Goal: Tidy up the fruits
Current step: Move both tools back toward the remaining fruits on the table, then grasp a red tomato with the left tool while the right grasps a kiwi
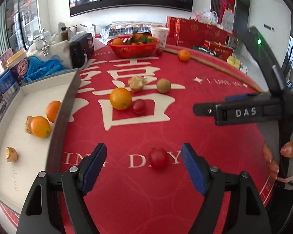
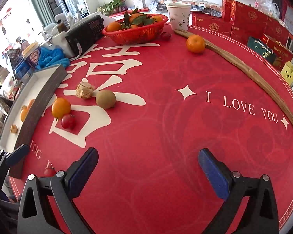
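My left gripper (image 1: pixel 143 154) is open over the red tablecloth, with a small red tomato (image 1: pixel 158 158) just ahead between its fingers. A white box (image 1: pixel 29 105) at the left holds two oranges (image 1: pixel 40 126) and two husked berries (image 1: pixel 11 154). Loose on the cloth are an orange (image 1: pixel 120 98), a second tomato (image 1: pixel 139 106), a husked berry (image 1: pixel 136 83) and a kiwi (image 1: pixel 163 86). My right gripper (image 2: pixel 147 154) is open and empty over bare cloth; it shows in the left wrist view (image 1: pixel 197 109) at the right. The kiwi (image 2: pixel 105 99) lies far ahead of it to the left.
A red basket (image 1: pixel 132 48) of tangerines stands at the back, with a paper cup (image 1: pixel 159 36) and a lone tangerine (image 1: pixel 184 55) near a long wooden stick (image 1: pixel 220 67). A black radio (image 1: pixel 82 48), blue gloves and cartons crowd the left. Red gift boxes stand behind the table.
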`<control>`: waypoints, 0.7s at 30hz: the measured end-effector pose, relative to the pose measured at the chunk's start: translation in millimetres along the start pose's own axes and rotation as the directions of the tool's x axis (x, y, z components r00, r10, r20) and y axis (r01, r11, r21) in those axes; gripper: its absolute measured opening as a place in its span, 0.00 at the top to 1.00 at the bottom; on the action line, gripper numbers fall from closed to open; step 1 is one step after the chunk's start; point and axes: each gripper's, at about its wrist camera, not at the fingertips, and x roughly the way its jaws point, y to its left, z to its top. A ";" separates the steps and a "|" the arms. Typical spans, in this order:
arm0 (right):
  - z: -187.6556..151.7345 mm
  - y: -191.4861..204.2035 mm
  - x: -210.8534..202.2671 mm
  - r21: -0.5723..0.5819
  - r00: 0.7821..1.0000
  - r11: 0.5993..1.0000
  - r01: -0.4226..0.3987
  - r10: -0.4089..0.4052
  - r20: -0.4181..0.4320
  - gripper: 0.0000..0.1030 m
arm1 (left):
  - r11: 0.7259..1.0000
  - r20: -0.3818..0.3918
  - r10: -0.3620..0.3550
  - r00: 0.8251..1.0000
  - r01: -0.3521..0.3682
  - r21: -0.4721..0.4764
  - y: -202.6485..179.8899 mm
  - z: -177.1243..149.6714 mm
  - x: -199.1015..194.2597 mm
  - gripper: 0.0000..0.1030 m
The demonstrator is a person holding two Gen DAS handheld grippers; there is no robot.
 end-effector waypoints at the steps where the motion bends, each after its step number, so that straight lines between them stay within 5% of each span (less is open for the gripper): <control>1: -1.0 -0.8 -0.4 -0.005 1.000 1.000 0.000 0.000 0.003 0.00 | 1.000 -0.015 0.005 1.000 -0.005 0.004 -3.5 -2.1 4.2 0.21; 6: -3.1 -0.8 0.5 -0.044 1.000 0.999 0.016 -0.016 0.002 0.00 | 0.999 -0.042 0.033 0.999 -0.034 -0.018 -8.8 -5.9 13.8 0.27; 8: -3.8 7.4 6.8 -0.114 0.997 0.990 0.079 -0.081 -0.015 0.00 | 0.999 -0.037 0.044 0.998 -0.045 -0.029 -11.3 -3.9 13.7 0.38; 10: -4.0 9.2 8.3 -0.135 0.996 0.987 0.085 -0.087 -0.009 0.00 | 0.998 -0.020 0.049 0.999 -0.049 -0.026 -15.7 -2.6 13.5 0.65; 12: -1.1 10.0 9.7 -0.131 0.996 0.987 0.088 -0.090 -0.010 0.00 | 0.998 -0.007 0.060 0.998 -0.061 -0.015 -19.4 -1.9 14.2 0.76; 21: 36.2 40.2 37.9 -0.202 0.999 0.978 0.044 -0.042 0.016 0.00 | 0.992 -0.014 0.068 0.998 -0.069 -0.105 0.8 4.2 17.8 0.75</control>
